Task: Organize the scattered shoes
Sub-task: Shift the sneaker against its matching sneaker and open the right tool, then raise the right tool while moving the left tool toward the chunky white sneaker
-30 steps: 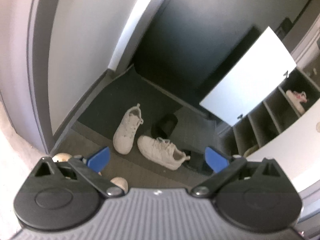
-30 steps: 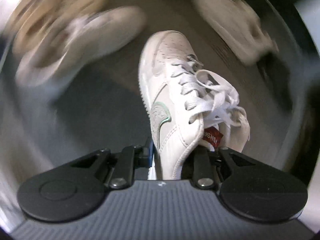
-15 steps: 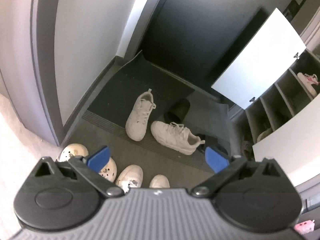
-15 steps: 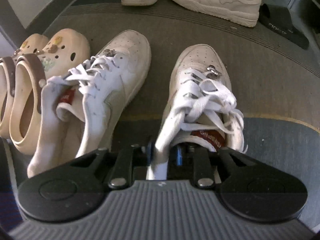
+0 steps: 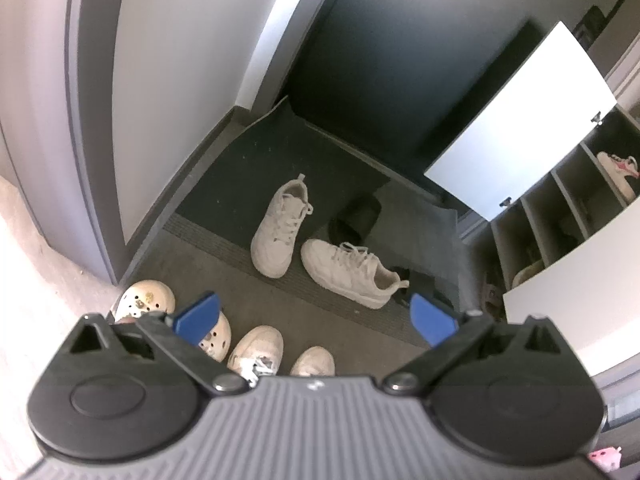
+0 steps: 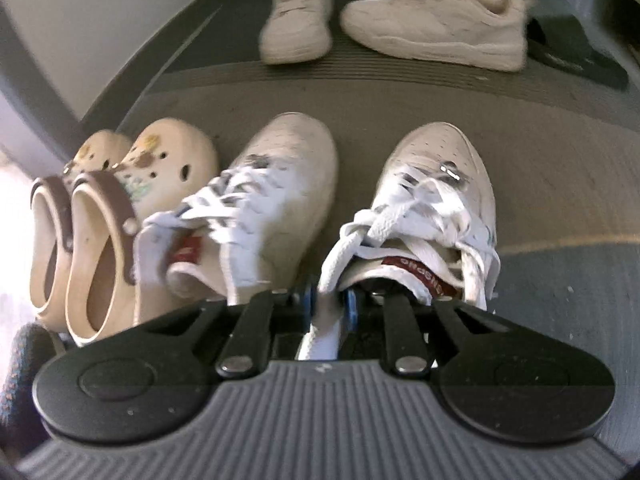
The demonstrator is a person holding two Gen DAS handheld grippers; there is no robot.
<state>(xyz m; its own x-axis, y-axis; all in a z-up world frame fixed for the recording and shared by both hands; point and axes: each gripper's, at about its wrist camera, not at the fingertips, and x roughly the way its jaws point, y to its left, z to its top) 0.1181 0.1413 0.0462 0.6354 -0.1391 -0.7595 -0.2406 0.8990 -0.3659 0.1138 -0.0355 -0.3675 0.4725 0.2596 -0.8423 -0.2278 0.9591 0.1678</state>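
My right gripper (image 6: 328,304) pinches the heel collar of a white sneaker with a red tongue label (image 6: 436,184), and its jaws are closing on it. The shoe stands on the floor, toe away from me, beside its mate (image 6: 280,184). A pair of beige clogs (image 6: 160,168) sits left of them. Farther off lie two off-white sneakers (image 6: 296,20) (image 6: 436,28). My left gripper (image 5: 314,318) hangs open and empty above the row, with the same two sneakers (image 5: 280,232) (image 5: 348,272) ahead of it.
A black slide (image 5: 356,220) lies behind the far sneakers, and another (image 6: 576,56) to their right. An open shoe cabinet (image 5: 560,220) with a white door (image 5: 520,120) stands at the right. A dark doormat (image 5: 260,168) meets the wall on the left.
The right gripper came down with the sneaker, which went from tilted in the air to standing on the floor beside its mate. The left view sank slightly, bringing clogs and sneaker toes into view.
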